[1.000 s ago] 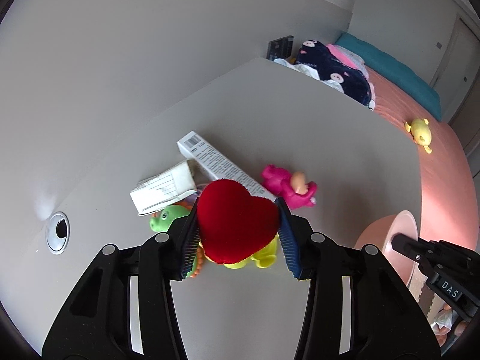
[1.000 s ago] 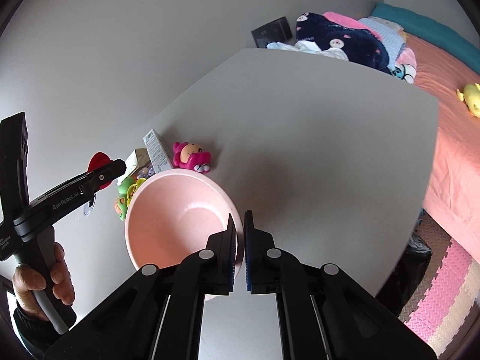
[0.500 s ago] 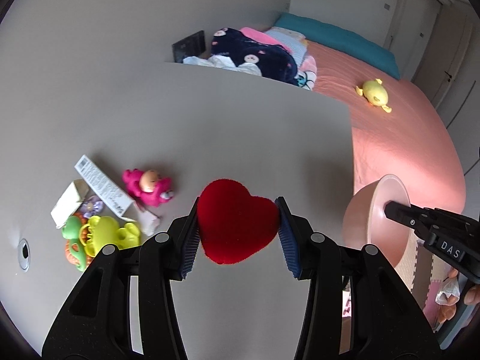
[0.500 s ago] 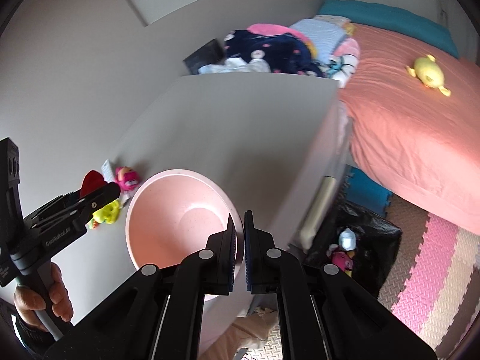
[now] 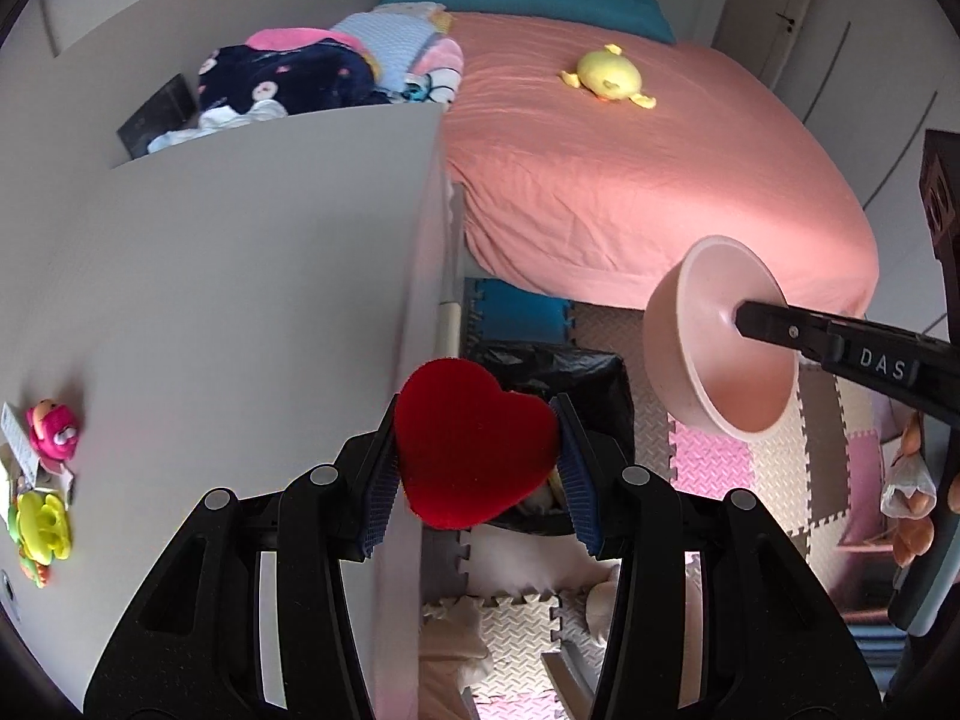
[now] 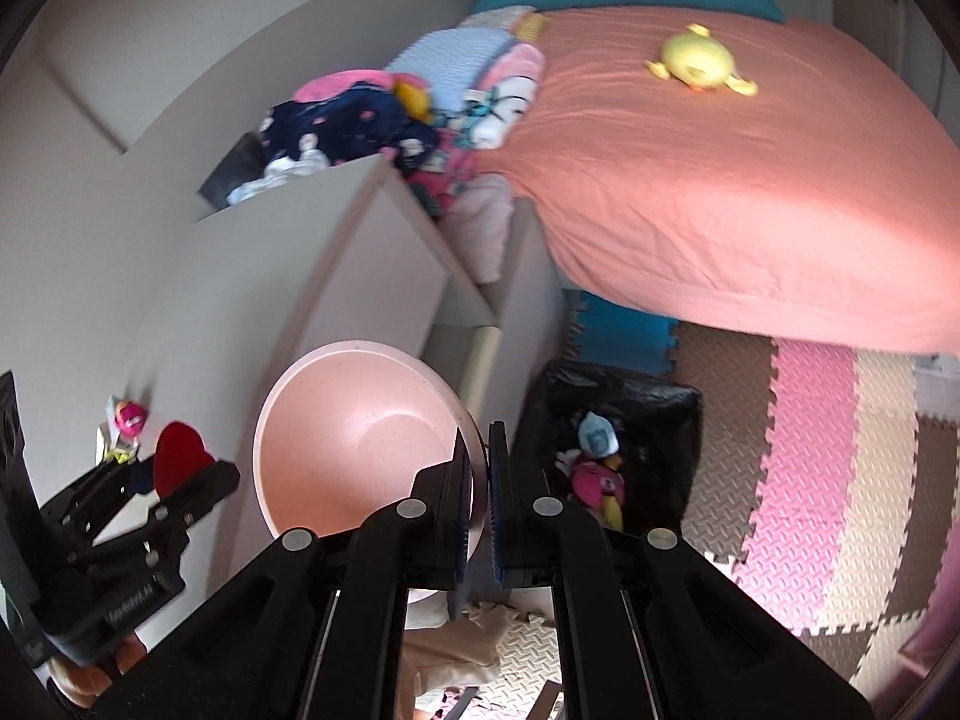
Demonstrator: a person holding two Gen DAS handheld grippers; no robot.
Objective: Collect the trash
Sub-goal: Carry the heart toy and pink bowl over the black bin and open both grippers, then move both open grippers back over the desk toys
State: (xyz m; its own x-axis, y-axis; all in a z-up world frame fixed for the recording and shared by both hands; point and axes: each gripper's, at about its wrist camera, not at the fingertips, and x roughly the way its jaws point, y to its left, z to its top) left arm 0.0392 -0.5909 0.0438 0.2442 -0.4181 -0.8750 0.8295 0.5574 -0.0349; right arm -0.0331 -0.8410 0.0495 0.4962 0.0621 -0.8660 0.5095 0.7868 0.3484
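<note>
My left gripper (image 5: pixel 477 474) is shut on a red plush heart (image 5: pixel 471 450) and holds it over the table's right edge, above a black trash bag (image 5: pixel 576 369) on the floor. My right gripper (image 6: pixel 480 480) is shut on the rim of an empty pink bowl (image 6: pixel 354 444), held in the air beside the table; the bowl also shows in the left wrist view (image 5: pixel 717 354). The trash bag (image 6: pixel 624 414) holds a few toys. The heart also shows in the right wrist view (image 6: pixel 177 459).
The white table (image 5: pixel 240 312) carries a pink toy (image 5: pixel 51 429), a yellow-green toy (image 5: pixel 39 525) and paper at its left. A bed with a salmon sheet (image 5: pixel 630 180) and a yellow plush (image 5: pixel 606 78) lies beyond. Foam mats (image 6: pixel 828 468) cover the floor.
Both grippers swung right, off the table toward the floor. The heart went from above the toy pile to past the table edge over the trash bag. The bowl left the tabletop.
</note>
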